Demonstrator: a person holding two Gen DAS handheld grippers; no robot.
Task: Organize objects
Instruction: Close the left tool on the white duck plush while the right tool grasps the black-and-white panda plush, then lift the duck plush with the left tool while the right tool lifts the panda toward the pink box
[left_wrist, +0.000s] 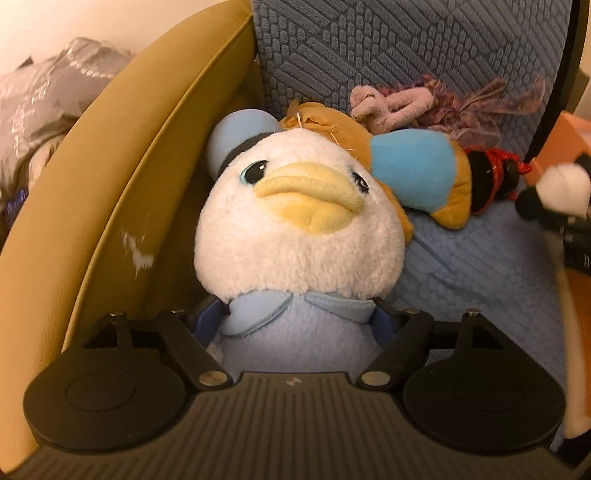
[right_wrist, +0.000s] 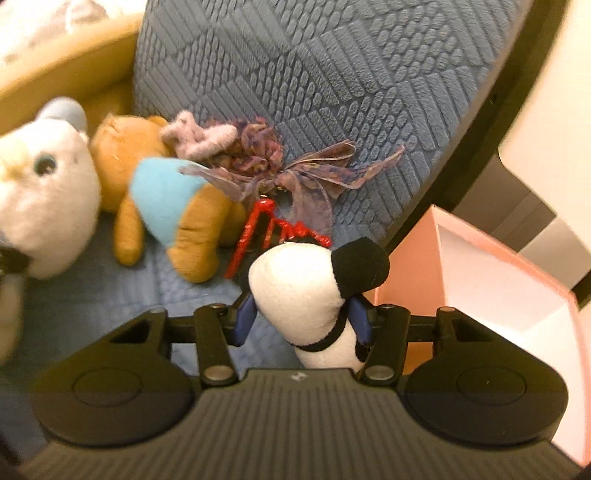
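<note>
Left hand-held gripper (left_wrist: 301, 325) clamps duck plush (left_wrist: 299, 221) (pink box (right_wrist: 480, 295) empty).

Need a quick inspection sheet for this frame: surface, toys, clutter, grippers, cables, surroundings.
Surface: blue quilted seat cushion, patterned backrest behind.
Job's things: duck plush; black-and-white plush; orange bear lying on the seat; purple ribbon toy.
Clutter: red tinsel; grey fabric beyond the armrest.
Grippers: left gripper shut on the duck plush; right gripper shut on the black-and-white plush.
Cables: nothing seen.
Surroundings: mustard armrest; open pink box at right.
</note>
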